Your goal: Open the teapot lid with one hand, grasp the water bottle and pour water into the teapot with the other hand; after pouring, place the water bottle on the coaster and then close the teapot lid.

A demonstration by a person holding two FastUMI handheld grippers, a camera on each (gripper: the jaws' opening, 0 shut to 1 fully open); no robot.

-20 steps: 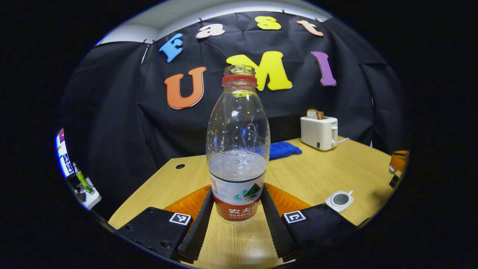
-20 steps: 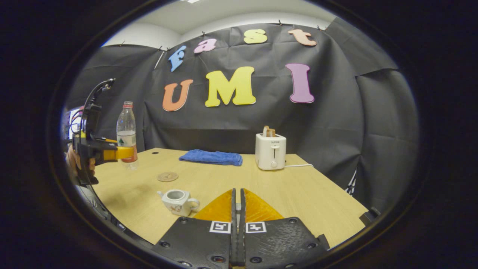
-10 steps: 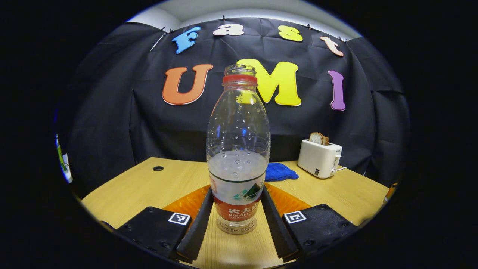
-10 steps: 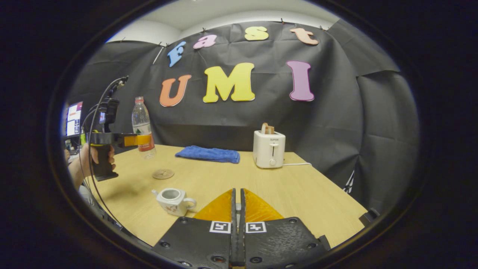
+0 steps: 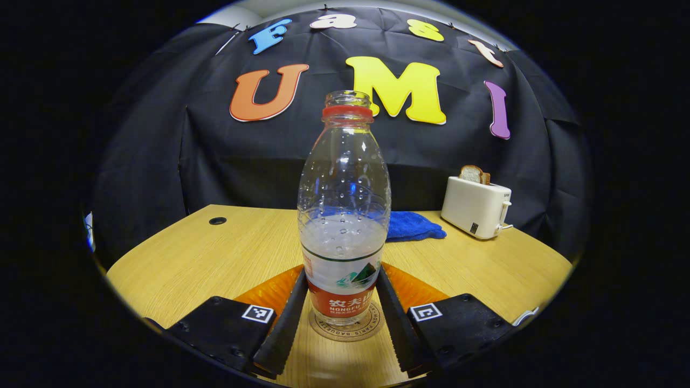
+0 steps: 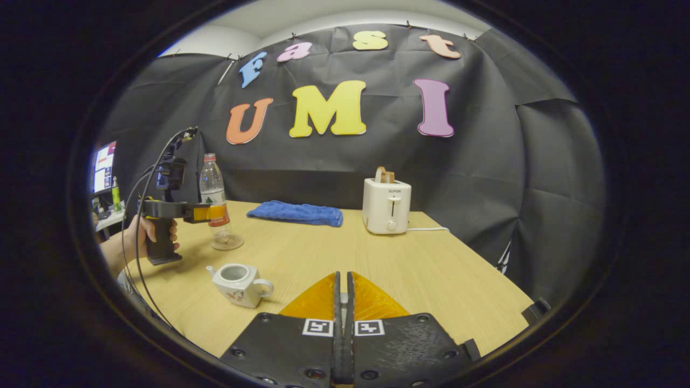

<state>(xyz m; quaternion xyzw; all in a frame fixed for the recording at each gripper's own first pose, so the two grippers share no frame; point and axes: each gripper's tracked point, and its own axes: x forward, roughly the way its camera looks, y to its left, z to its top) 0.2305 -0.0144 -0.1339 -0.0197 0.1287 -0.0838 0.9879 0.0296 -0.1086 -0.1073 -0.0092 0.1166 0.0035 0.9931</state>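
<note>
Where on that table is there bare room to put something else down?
Bare wood runs from the toaster and blue cloth toward the near edge, right of the teapot. The left side is crowded: the water bottle over the coaster, held by the left tool.

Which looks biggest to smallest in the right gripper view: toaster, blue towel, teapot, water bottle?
1. Blue towel, widest.
2. Toaster.
3. Teapot and water bottle look about alike, so no ranking; the teapot sits nearer the camera, which enlarges it.
</note>
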